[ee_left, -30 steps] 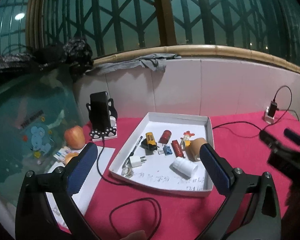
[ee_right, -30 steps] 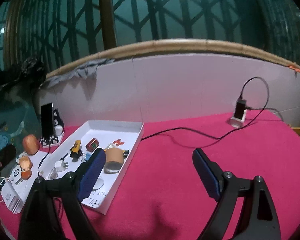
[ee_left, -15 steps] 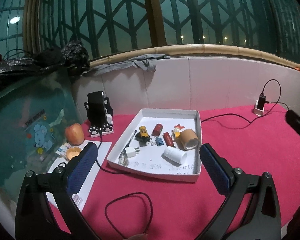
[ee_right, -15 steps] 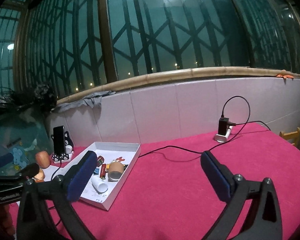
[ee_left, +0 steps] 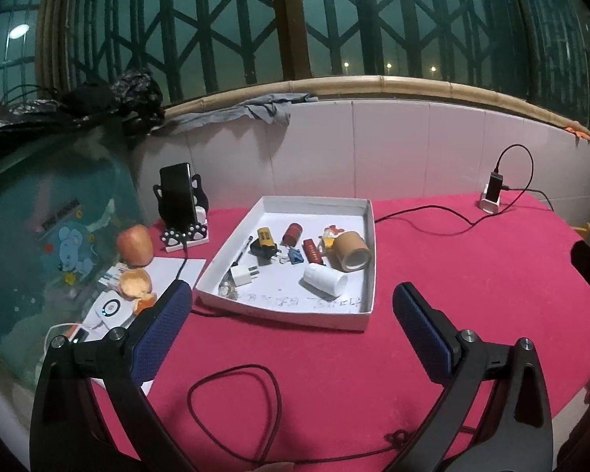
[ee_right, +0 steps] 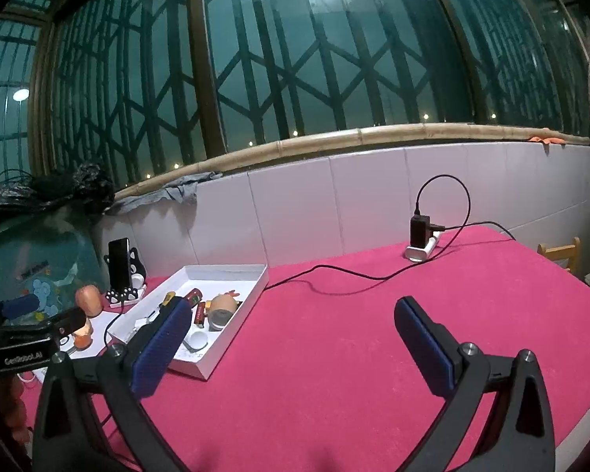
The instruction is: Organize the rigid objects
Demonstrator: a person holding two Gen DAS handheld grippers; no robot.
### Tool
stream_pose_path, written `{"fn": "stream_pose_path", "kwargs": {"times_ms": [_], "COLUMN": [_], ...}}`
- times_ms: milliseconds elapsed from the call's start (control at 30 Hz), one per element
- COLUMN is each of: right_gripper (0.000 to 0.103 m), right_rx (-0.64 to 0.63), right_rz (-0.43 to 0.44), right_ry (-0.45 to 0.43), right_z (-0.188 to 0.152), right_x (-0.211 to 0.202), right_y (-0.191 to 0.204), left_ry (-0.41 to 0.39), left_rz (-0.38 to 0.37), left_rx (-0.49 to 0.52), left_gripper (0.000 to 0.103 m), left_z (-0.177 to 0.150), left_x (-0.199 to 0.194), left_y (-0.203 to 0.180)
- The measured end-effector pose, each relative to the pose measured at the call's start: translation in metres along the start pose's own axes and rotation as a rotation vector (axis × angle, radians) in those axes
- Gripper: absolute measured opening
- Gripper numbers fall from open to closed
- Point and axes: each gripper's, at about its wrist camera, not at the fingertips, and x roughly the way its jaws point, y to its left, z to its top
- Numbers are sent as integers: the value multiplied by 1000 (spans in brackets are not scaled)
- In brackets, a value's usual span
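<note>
Red cloth table (ee_left: 432,259) under a barred night window; in the left wrist view the white tray (ee_left: 367,275) lies ahead holding the task's small items, tape roll (ee_left: 350,255), white cup (ee_left: 325,280), plug (ee_left: 244,275), gathered there likely for sorting, and the left gripper (ee_left: 291,314) hangs spread and empty short of it. Right wrist view: right gripper (ee_right: 291,334), jaws just opened fully with nothing between, points over bare cloth beside the tray (ee_right: 236,338), probably readying a first pick.

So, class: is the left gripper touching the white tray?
Apart. The left wrist view shows red cloth between the left gripper fingertips and the white tray near wall.
</note>
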Motion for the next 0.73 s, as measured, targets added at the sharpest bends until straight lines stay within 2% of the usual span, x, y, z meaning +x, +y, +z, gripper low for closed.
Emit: {"fn": "stream_pose_path", "kwargs": {"times_ms": [733], "right_gripper": [103], "right_rx": [29], "right_rz": [-15], "right_ry": [17], "right_z": [-7], "right_x": [-2], "right_y": [-7], "left_ry": [-3], "left_rz": [-11], "left_rx": [-31], "left_gripper": [103], "left_z": [-3], "left_x": [-6], "left_y": [5]}}
